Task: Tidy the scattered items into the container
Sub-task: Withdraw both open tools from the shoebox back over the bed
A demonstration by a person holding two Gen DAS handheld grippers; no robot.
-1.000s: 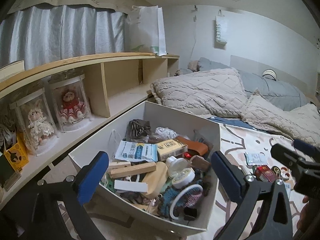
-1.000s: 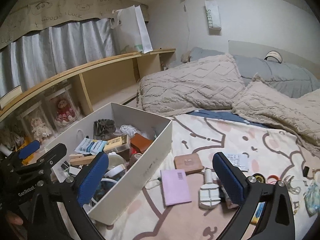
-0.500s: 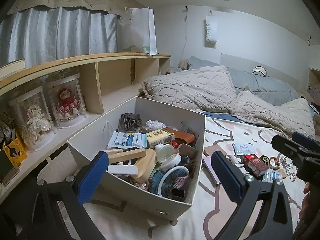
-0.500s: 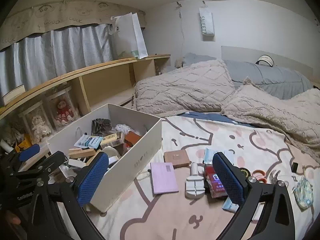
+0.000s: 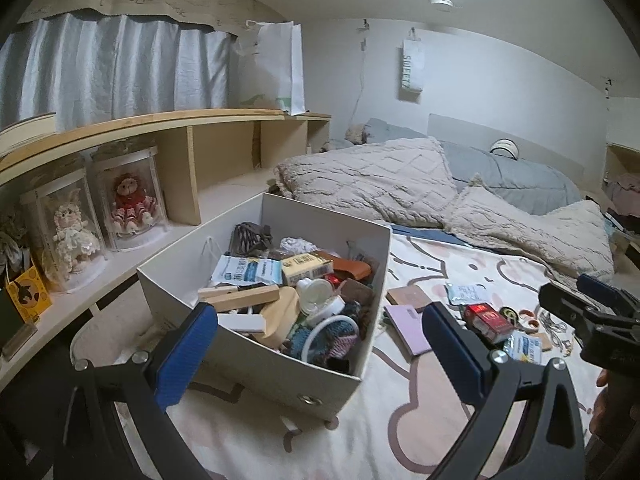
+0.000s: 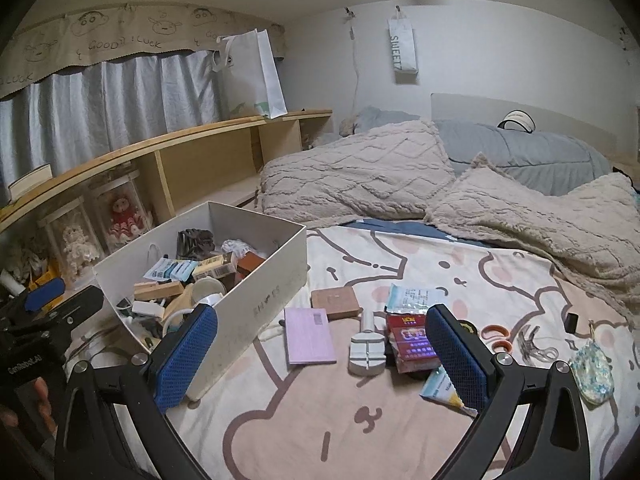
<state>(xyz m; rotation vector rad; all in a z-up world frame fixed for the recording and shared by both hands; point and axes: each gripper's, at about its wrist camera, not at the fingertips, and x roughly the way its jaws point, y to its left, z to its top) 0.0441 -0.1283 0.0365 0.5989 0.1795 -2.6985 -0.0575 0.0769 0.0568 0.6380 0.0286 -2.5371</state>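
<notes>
Both tongs stand wide and empty. Over the last second both have drawn back and up from the bed: the white box (image 6: pixel 256 304) now sits smaller in the left wrist view, and the loose things, partly cut off before, lie whole in front of the right tongs (image 6: pixel 320 364). To my reading one drop-off is done and the next pick is being chosen.

Nearest the right tongs, on the cartoon-print sheet (image 6: pixel 360 420), lie a lilac notepad (image 6: pixel 310 336), a grey watch-strap tool (image 6: pixel 367 350) just beside it, and a red cigarette pack (image 6: pixel 410 342) touching the tool's right side, with a blue-and-white sachet (image 6: pixel 438 390) by the right finger. Behind them sit a brown square case (image 6: pixel 335 302) and a mask packet (image 6: pixel 412 298). Toward the right edge of the bed are orange-handled scissors (image 6: pixel 495 338), a black hair clip (image 6: pixel 536 350) and a patterned pouch (image 6: pixel 592 376).

The left tongs (image 5: pixel 320 352) hang over the box's near corner; the box is heaped almost to its rim, so room inside is short. The sheet in front of the scattered things is bare, giving a free approach; the box wall stands close on the notepad's left. Farther off lie beige blankets (image 6: pixel 352 176).
</notes>
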